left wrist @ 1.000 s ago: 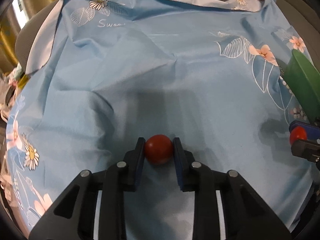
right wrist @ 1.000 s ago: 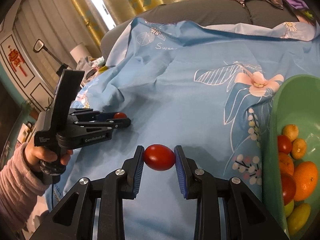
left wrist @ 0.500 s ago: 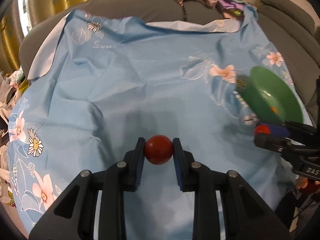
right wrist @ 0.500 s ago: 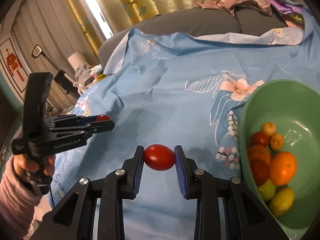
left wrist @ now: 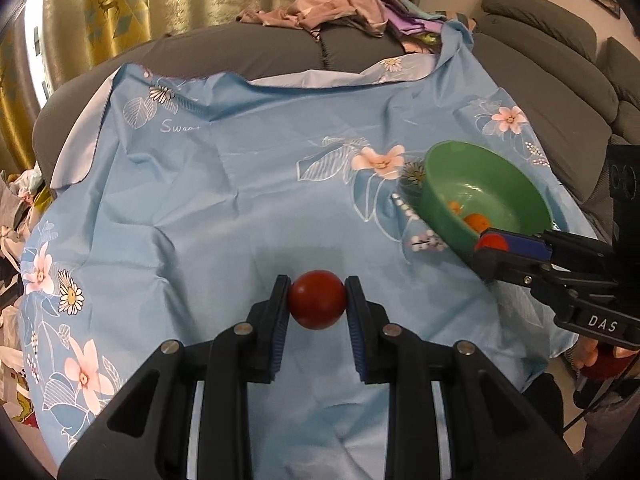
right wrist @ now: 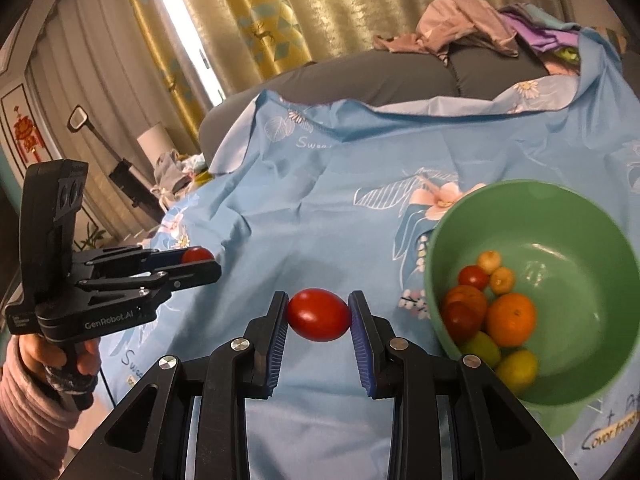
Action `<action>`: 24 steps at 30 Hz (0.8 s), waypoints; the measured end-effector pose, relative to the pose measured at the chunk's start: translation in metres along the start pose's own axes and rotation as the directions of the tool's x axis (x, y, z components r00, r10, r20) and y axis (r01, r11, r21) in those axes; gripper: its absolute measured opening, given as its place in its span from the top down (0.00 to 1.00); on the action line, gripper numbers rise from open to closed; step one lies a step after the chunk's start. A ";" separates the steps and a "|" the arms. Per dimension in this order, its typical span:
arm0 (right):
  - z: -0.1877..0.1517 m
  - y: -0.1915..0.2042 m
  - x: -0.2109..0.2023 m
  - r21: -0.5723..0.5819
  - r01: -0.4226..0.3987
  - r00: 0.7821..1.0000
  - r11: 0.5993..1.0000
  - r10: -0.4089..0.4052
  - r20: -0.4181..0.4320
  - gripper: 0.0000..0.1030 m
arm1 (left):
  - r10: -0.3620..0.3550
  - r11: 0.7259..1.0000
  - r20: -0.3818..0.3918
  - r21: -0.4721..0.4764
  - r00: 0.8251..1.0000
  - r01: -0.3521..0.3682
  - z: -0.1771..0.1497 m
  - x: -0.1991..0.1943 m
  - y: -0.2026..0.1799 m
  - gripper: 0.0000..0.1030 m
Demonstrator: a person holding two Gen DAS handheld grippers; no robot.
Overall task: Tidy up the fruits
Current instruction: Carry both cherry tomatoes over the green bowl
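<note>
My left gripper [left wrist: 317, 300] is shut on a round red tomato [left wrist: 317, 299], held above the blue flowered cloth [left wrist: 240, 184]. My right gripper [right wrist: 319, 314] is shut on an oval red tomato [right wrist: 319, 315], just left of the green bowl [right wrist: 576, 216]. The bowl holds several fruits: an orange [right wrist: 511, 319], small tomatoes, yellow-green ones. In the left wrist view the bowl [left wrist: 440, 200] lies to the right, with the right gripper [left wrist: 491, 245] at its near rim. In the right wrist view the left gripper [right wrist: 197, 261] hangs at the left, carried by a hand [right wrist: 60, 360].
The cloth covers a grey sofa [left wrist: 248, 52]. A heap of clothes [left wrist: 332, 4] lies on the sofa back. Gold curtains [right wrist: 280, 16] hang behind. More grey cushions [left wrist: 560, 80] stand to the right. Clutter lies beyond the cloth's left edge [left wrist: 16, 200].
Both grippers have risen with their tomatoes, and the views have tilted up. The green bowl has come fully into sight in both views. The grips are unchanged.
</note>
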State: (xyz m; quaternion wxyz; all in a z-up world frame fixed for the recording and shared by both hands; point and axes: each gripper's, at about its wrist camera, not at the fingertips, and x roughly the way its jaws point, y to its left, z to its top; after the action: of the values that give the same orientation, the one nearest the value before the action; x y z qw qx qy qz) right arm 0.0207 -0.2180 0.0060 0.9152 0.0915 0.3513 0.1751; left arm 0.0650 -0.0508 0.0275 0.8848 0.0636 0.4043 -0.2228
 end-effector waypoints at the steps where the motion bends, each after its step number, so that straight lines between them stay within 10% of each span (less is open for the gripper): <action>1: 0.000 0.000 -0.002 0.001 0.002 1.000 1.000 -0.002 0.005 0.69 | -0.003 1.000 0.004 0.005 1.000 0.003 0.001 -0.002 -0.004 0.74; 24: -0.003 -0.036 -0.056 0.049 0.079 0.990 0.996 -0.084 0.116 0.69 | -0.078 0.990 0.033 0.117 0.996 0.074 0.034 0.000 -0.084 0.74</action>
State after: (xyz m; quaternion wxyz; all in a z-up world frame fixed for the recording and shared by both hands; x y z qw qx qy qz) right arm -0.0105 -0.2732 0.0278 0.9384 0.1076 0.3041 0.1242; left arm 0.0517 -0.1356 0.0558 0.8778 0.0952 0.3763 -0.2805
